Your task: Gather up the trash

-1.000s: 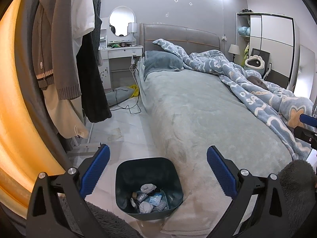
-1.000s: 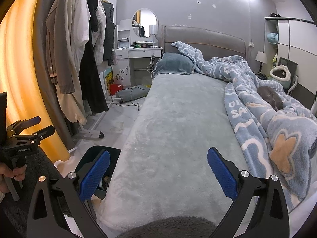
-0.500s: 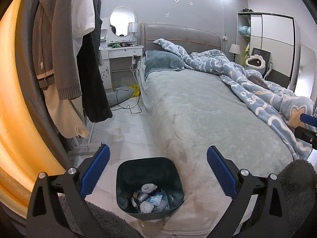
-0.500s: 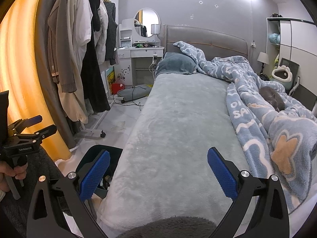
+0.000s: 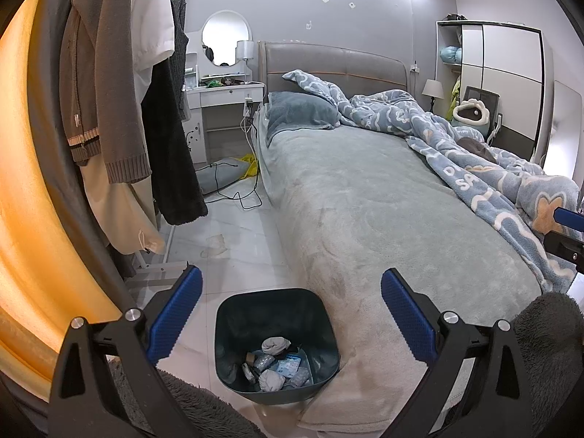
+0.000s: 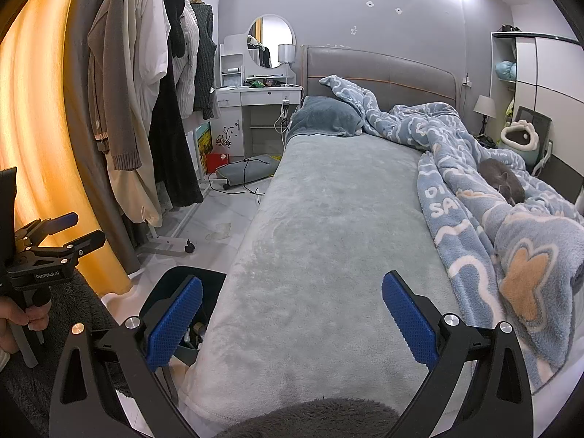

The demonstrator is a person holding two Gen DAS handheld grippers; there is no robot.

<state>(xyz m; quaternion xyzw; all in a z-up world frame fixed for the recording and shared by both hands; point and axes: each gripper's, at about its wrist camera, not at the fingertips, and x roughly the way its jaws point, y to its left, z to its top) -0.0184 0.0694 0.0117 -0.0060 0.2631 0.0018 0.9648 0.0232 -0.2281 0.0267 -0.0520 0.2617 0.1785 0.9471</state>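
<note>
Here the left gripper [image 5: 290,314] hangs spread and empty above the dark bin [image 5: 276,343] of trash beside the bed [image 5: 383,211], while the right gripper [image 6: 292,321], equally spread and empty, hovers over the bed.

The right gripper [image 6: 292,314] is wide open over the foot of a big bed [image 6: 328,255] with a fuzzy gray cover. A blue blanket [image 6: 492,219] is bunched up on the right side, and a gray cat [image 6: 505,179] sleeps on it. A dark trash bin [image 6: 182,281] sits on the floor touching the bed. Clothes [image 6: 146,91] hang on the left. The left gripper [image 6: 54,233] is held at the far left.
</note>
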